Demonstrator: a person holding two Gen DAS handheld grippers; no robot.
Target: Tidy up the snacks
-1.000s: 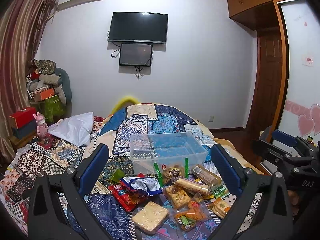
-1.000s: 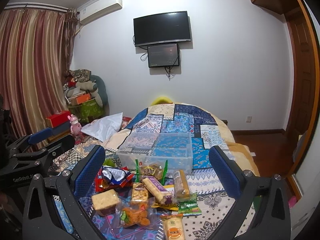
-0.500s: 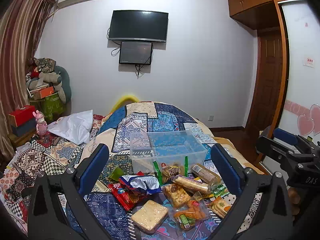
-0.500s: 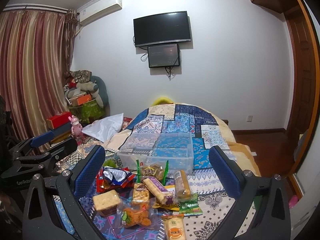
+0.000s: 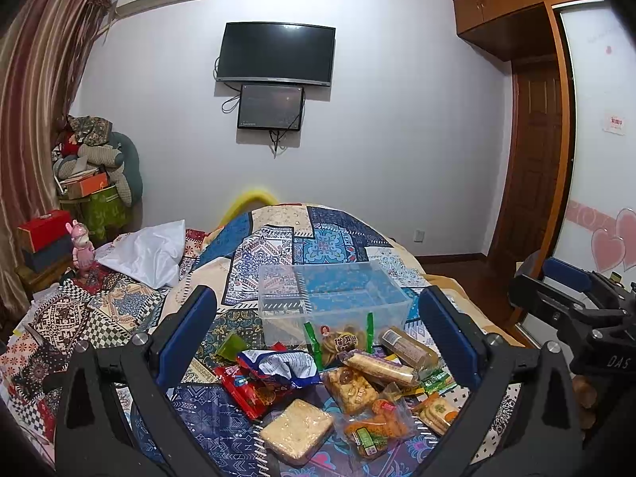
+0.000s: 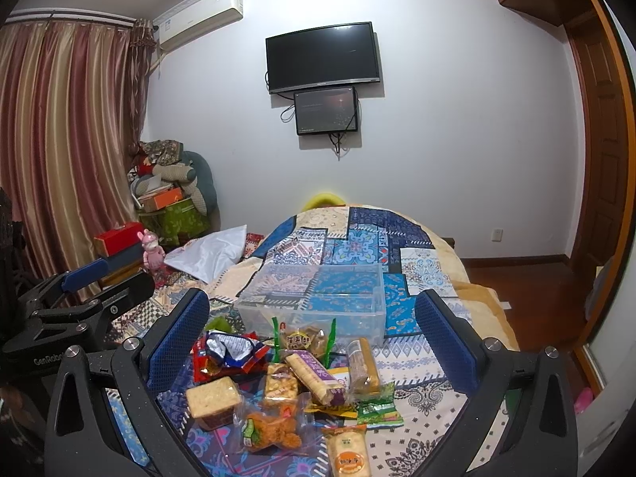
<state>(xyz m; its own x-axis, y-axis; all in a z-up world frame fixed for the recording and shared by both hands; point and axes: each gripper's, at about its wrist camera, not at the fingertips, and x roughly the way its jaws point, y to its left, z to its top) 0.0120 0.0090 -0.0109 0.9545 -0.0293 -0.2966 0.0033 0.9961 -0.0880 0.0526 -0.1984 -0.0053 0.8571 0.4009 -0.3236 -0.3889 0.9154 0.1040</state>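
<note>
Crinkly plastic film wraps nearly every snack in the pile, which lies on the patchwork bedspread (image 5: 278,246) just in front of the clear plastic bin (image 5: 333,298); the bin looks empty, so by my reading the sorting has not yet begun. The left gripper (image 5: 318,334) and the right gripper (image 6: 312,330) both hover above the heap with their blue-padded fingers (image 5: 187,334) spread wide and nothing between them. These packs should be light and slippery, and the soft bed beneath will give way under any downward push. The square cracker pack (image 5: 296,431) looks stiff but brittle, so it is best taken across its flat faces with a gentle squeeze. The long purple-wrapped bar (image 6: 316,377) is firmer; a hold at its middle, across the narrow width, should keep it level. The crumpled blue-and-white bag (image 5: 284,363) atop the red packets (image 5: 246,391) is soft and half collapsed, and a pinch on its gathered top seems safer than its slack belly. The clear pouch of orange fried pieces (image 6: 274,427) will crush easily; its sealed edge is the place to grip.
</note>
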